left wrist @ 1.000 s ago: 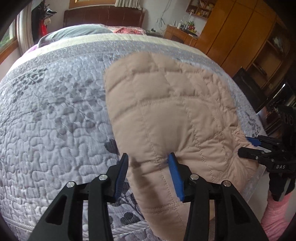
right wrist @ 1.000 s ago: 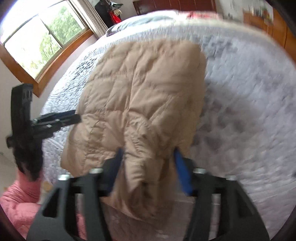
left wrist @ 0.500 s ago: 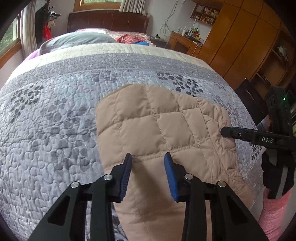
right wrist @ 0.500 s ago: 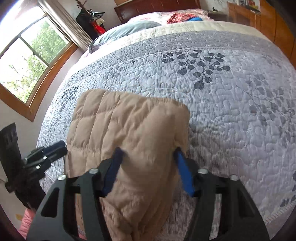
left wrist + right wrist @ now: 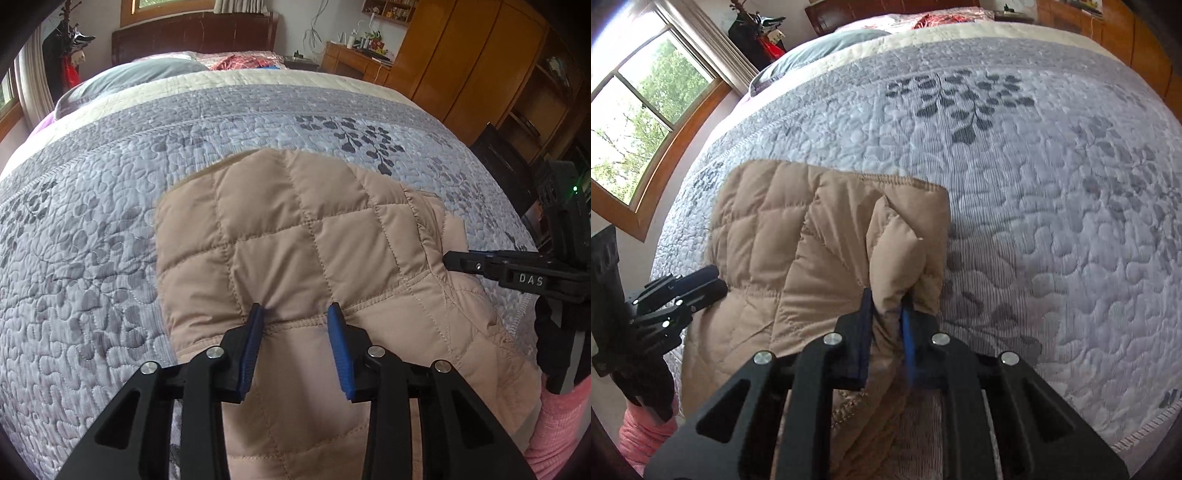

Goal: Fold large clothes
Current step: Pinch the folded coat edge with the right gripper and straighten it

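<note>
- On the bed point(image 5: 92, 229), near its foot edge, my tan quilted jacket point(image 5: 306, 240) lies as a compact block on the grey leaf-print quilt, its near part hanging over the edge towards me.
- I judge the folding well along: the jacket already reads as a doubled-over, roughly rectangular bundle, though I cannot count the layers.
- My right hand-held gripper point(image 5: 886, 314) is pinched narrow on a puffy fold at the jacket's right edge.
- My left hand-held gripper point(image 5: 295, 321) is spread wide, its blue pads straddling a stitched seam and gripping nothing.
- What seems left is laying that held fold flat and tidying the overhang.
- The fabric looks soft, padded and springy, with diamond stitching and an elastic-gathered hem at the far edge.
</note>
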The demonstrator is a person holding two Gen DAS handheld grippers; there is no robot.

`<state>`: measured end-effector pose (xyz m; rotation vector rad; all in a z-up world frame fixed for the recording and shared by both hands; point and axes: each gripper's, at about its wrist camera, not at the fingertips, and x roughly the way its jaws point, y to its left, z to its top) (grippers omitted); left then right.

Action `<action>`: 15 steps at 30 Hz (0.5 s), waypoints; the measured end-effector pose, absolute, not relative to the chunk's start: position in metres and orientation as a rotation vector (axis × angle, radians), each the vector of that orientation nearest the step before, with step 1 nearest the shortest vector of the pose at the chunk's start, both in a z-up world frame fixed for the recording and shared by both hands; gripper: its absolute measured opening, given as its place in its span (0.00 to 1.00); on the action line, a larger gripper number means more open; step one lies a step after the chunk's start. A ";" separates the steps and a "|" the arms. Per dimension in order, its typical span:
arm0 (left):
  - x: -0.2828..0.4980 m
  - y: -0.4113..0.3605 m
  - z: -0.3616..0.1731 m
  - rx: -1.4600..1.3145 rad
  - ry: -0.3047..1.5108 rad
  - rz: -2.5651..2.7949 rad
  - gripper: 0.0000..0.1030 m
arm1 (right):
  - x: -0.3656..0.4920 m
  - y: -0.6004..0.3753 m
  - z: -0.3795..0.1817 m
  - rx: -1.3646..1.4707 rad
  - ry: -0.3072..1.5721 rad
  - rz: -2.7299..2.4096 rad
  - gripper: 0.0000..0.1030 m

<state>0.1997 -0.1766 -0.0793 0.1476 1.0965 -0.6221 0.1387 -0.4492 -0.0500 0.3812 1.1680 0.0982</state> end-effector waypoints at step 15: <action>0.159 -0.139 -0.033 0.122 1.058 -0.584 0.46 | 0.086 -0.418 0.028 0.217 1.016 0.084 0.20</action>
